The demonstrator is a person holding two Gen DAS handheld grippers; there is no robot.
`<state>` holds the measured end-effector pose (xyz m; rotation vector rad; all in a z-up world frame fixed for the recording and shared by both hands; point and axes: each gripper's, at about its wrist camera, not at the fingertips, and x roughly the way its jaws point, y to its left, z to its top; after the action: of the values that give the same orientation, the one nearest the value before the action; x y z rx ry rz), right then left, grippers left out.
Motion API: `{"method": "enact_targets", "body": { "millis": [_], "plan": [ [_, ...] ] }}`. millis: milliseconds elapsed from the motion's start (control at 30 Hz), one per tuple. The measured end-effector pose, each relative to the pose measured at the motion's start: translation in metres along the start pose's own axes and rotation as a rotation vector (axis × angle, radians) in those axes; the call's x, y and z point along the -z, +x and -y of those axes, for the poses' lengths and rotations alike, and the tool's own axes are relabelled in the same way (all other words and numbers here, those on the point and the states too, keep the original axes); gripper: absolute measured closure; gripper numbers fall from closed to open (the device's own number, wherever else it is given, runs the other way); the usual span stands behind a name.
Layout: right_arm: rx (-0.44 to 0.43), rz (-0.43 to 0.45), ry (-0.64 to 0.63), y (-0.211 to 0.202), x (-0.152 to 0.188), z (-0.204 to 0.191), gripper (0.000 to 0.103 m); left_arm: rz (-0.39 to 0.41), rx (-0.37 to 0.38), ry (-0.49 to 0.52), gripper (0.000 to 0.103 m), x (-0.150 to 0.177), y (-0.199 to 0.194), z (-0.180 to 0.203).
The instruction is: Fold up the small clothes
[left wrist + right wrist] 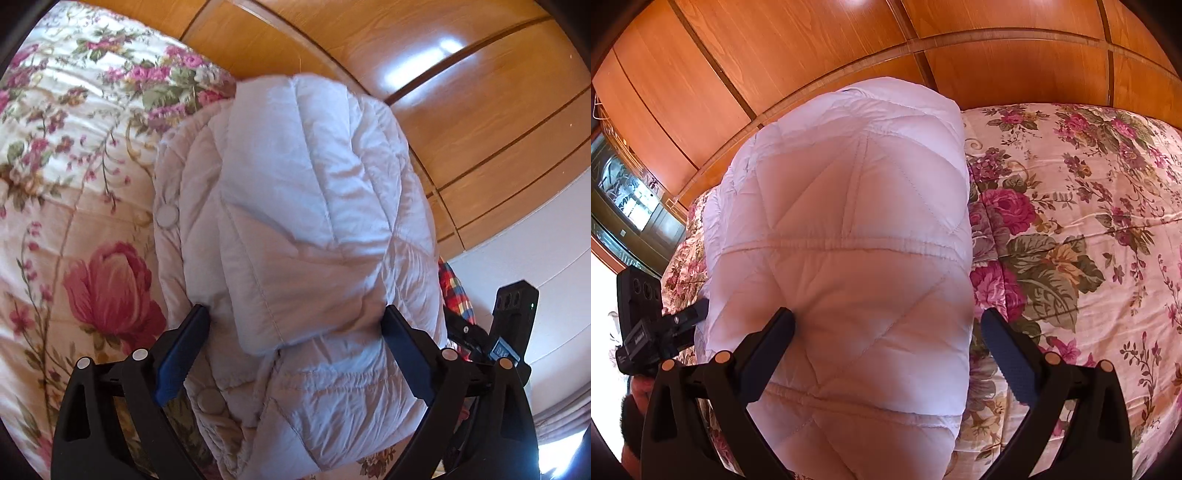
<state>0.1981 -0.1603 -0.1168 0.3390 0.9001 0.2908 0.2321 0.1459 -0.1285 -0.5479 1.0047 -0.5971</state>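
A: Garment first. What and where?

B: White quilted puffer jacket (303, 229), folded into a thick bundle, lying on the floral bedspread (74, 206). Snap buttons (166, 216) show along its left edge in the left wrist view. In the right wrist view the same jacket (846, 258) fills the centre, diamond stitching up, bedspread (1071, 229) stretching off to the right.

A: Left gripper?

B: Left gripper (297, 321) is spread wide, blue-padded fingers (177, 358) either side of the folded top layer, both tips pressed against the fabric. Wide bracket, not a pinch on a thin edge.

A: Right gripper?

B: Right gripper (886, 325) is wide too. Its left finger (768, 347) touches the jacket's near side; its right finger stands apart from the jacket, over the bedspread just beside the jacket's right edge. Holds nothing.

A: Do they see each other?

B: Yes. Right gripper (476, 332) shows at the jacket's right side in the left view; left gripper (683, 321) shows at the jacket's left edge in the right view, touching the fabric.

A: Surroundings?

B: Wooden wardrobe panels (812, 55) on the far side behind the bed. Plaid cloth (456, 291) peeks out right of the jacket, mostly hidden.
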Motion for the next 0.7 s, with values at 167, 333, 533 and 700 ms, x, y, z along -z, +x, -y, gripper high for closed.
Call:
{"method": "enact_targets", "body": {
  "millis": [167, 333, 533, 700],
  "plan": [
    [-0.04, -0.017, 0.024, 0.003, -0.002, 0.006, 0.002, -0.015, -0.045, 0.063, 0.01, -0.01, 0.007, 0.003],
    [-0.151, -0.058, 0.111, 0.012, -0.002, 0.024, 0.002, -0.027, -0.043, 0.067, 0.006, -0.014, 0.01, -0.005],
    [-0.258, -0.079, 0.187, 0.025, -0.002, 0.041, 0.002, -0.063, 0.021, 0.035, 0.005, -0.008, 0.01, -0.014],
    [-0.352, -0.111, 0.258, 0.039, -0.008, 0.054, 0.002, -0.089, 0.084, -0.026, 0.004, -0.013, 0.02, -0.021]
  ]
}}
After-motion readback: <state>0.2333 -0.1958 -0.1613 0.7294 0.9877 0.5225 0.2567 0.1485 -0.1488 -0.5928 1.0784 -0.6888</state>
